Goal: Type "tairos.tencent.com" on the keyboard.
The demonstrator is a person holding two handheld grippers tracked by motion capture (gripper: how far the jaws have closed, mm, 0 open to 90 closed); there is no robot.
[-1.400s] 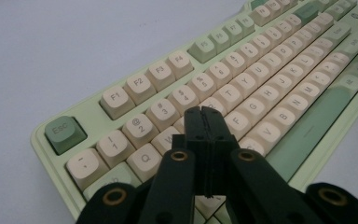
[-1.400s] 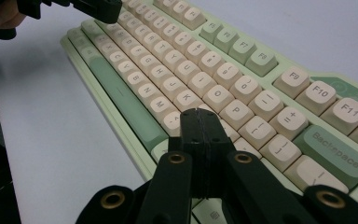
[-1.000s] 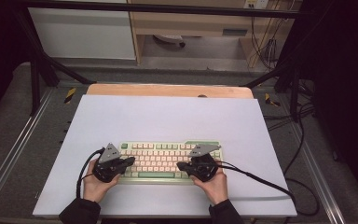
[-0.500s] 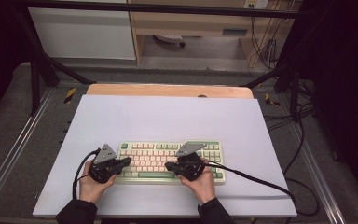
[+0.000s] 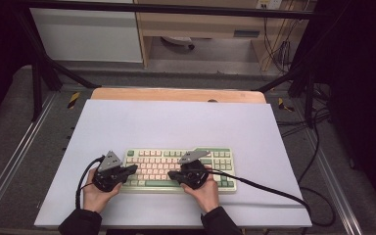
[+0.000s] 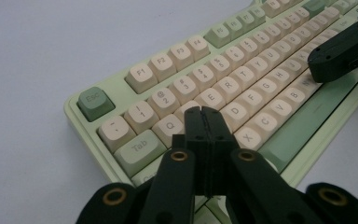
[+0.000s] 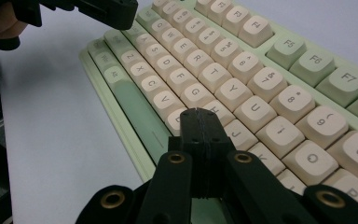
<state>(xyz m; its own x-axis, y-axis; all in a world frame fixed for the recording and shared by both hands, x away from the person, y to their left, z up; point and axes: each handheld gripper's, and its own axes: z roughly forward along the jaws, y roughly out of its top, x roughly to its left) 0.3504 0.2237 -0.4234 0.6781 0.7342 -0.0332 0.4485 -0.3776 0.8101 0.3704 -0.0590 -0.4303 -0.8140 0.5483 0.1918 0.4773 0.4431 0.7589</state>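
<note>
White tabletop (image 5: 176, 122), keyboard (image 5: 149, 159) beneath both grippers' pressed-together, empty fingers (image 6: 200, 126).

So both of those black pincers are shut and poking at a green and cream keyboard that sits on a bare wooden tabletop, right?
Nearly. Both the left gripper and the right gripper are shut over the keyboard, but it does not lie on bare wood. The high view shows it on a pale blue-grey sheet that covers the table; wood shows only as a strip at the far edge.
</note>
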